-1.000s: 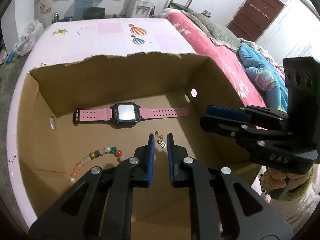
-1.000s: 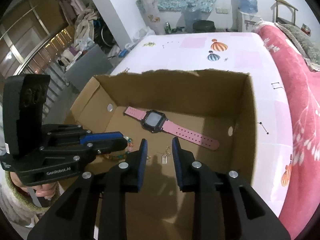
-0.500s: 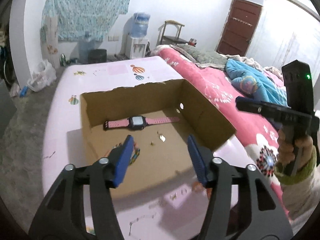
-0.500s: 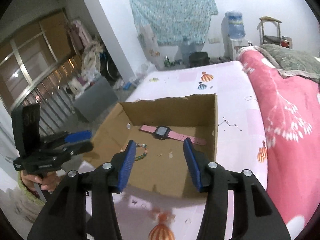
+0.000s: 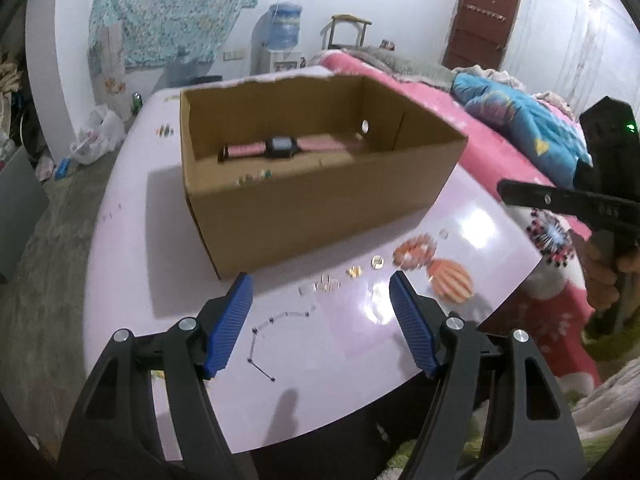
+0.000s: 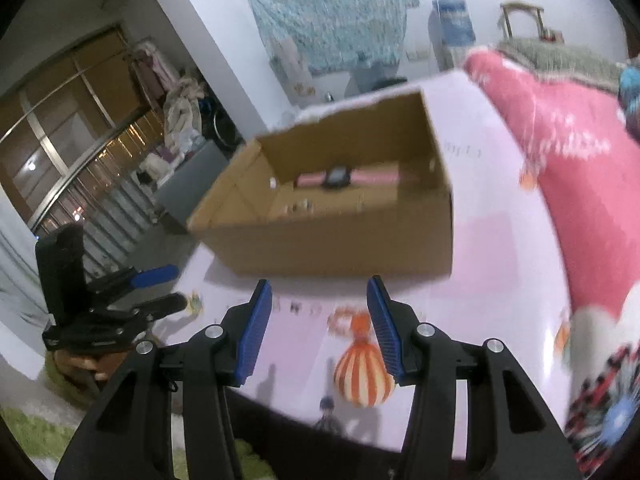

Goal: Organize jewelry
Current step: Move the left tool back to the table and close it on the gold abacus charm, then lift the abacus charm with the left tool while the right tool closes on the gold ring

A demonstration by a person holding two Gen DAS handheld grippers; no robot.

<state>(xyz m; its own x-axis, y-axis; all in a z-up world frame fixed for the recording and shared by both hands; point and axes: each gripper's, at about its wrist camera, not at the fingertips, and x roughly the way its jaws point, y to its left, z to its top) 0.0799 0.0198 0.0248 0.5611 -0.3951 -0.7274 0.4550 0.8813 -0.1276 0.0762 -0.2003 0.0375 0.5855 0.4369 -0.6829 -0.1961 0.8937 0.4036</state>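
Note:
An open cardboard box point(image 5: 320, 208) stands on the pink table and holds a pink-strapped watch point(image 5: 280, 147) and a beaded bracelet point(image 5: 254, 177). In front of it lie small clear earrings point(image 5: 320, 288), gold studs point(image 5: 354, 271) and an orange-red bead bracelet point(image 5: 414, 254). My left gripper point(image 5: 320, 280) hovers over the near table edge with its jaws opening and nothing between them. In the right wrist view my right gripper point(image 6: 319, 282) is open and empty before the box point(image 6: 340, 248), with the watch point(image 6: 340, 178) blurred inside. The left gripper point(image 6: 176, 285) shows at far left.
The table point(image 5: 140, 260) carries printed balloons point(image 6: 362, 376) and line drawings. A bed with a red cover point(image 5: 500, 140) runs along the right side. The right gripper's body point(image 5: 560, 200) and the hand holding it sit at the right edge. Floor clutter lies to the left.
Both grippers have backed out of the box to the table's near edge. Their jaws, narrow a second ago, have spread wide. The small charm stayed on the box floor.

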